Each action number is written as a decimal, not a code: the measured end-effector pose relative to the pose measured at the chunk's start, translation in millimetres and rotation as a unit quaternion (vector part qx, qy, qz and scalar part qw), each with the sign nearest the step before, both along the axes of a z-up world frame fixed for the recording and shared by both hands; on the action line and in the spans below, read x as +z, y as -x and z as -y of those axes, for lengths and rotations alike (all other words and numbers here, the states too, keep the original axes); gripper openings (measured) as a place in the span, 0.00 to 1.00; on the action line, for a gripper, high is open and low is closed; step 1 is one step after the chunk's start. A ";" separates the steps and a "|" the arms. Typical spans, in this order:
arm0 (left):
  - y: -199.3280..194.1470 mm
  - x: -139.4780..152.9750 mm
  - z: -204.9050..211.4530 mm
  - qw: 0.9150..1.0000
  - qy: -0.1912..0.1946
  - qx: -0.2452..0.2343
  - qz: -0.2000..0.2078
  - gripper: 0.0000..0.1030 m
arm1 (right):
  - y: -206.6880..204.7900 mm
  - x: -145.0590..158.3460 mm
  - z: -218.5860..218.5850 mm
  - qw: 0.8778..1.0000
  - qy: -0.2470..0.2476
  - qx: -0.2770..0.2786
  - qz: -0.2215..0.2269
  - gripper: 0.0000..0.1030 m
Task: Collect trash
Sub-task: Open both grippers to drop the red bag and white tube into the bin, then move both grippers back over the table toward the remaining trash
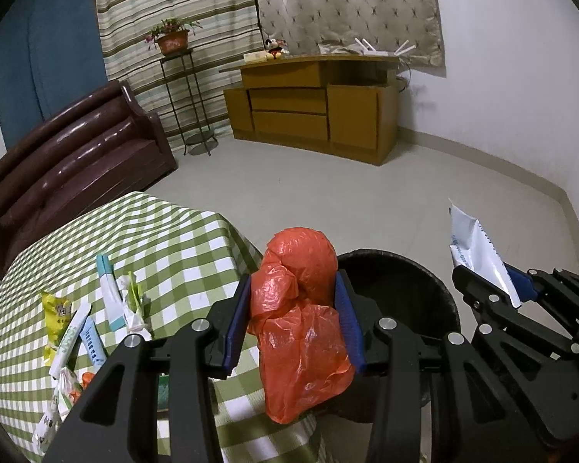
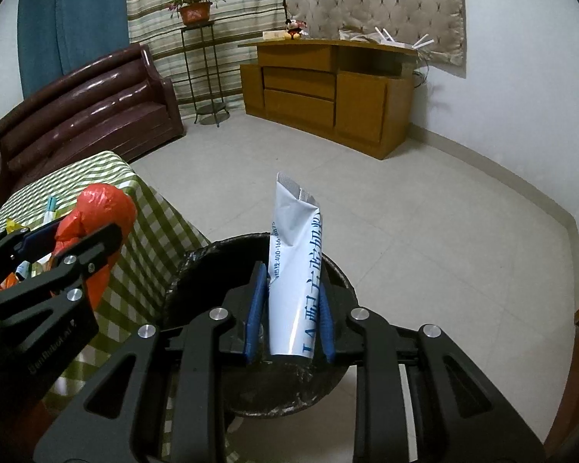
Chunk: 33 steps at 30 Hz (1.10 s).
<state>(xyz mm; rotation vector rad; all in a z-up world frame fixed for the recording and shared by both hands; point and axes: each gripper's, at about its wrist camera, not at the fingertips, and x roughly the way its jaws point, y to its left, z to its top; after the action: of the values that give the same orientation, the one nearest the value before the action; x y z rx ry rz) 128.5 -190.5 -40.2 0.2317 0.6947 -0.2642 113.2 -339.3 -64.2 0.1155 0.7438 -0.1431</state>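
My left gripper (image 1: 293,276) is shut on a crumpled red plastic bag (image 1: 301,308), held at the table's right edge beside the rim of a black trash bin (image 1: 405,266). In the right wrist view the same bag (image 2: 104,204) sits in the left gripper (image 2: 73,227) at the far left. My right gripper (image 2: 292,270) is shut on a white tube with blue print (image 2: 295,254), upright over the mouth of the bin (image 2: 212,249). The left wrist view shows this tube (image 1: 478,250) in the right gripper (image 1: 478,274) past the bin's right side.
The table with a green checked cloth (image 1: 166,239) carries several wrappers and small tubes (image 1: 108,293) and a yellow packet (image 1: 56,308) near its left side. On the floor beyond stand a brown sofa (image 1: 77,166), a plant stand (image 1: 189,104) and a wooden cabinet (image 1: 312,112).
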 end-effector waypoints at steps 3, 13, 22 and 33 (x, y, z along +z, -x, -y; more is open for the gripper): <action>-1.5 -0.6 0.1 1.000 -0.005 0.001 -0.002 0.55 | -2.9 -5.5 3.0 1.000 -0.005 -0.001 -0.003 0.34; -1.8 1.1 -0.2 1.000 -0.008 0.010 0.004 0.63 | -1.5 -5.1 12.9 1.000 -0.010 -0.016 -0.002 0.46; 5.4 5.7 -15.4 1.000 0.001 0.021 0.005 0.65 | 14.9 -3.0 12.7 0.999 -0.017 -0.040 -0.011 0.62; 37.4 21.9 -58.3 0.999 0.011 0.039 0.014 0.68 | 42.3 11.4 -16.5 1.000 -0.006 -0.028 -0.012 0.65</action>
<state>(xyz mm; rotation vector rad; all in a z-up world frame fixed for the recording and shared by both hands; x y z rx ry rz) 91.2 -132.2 -18.4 0.1871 0.6713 -0.1941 70.8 -322.7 -52.8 0.1459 0.7658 -0.1943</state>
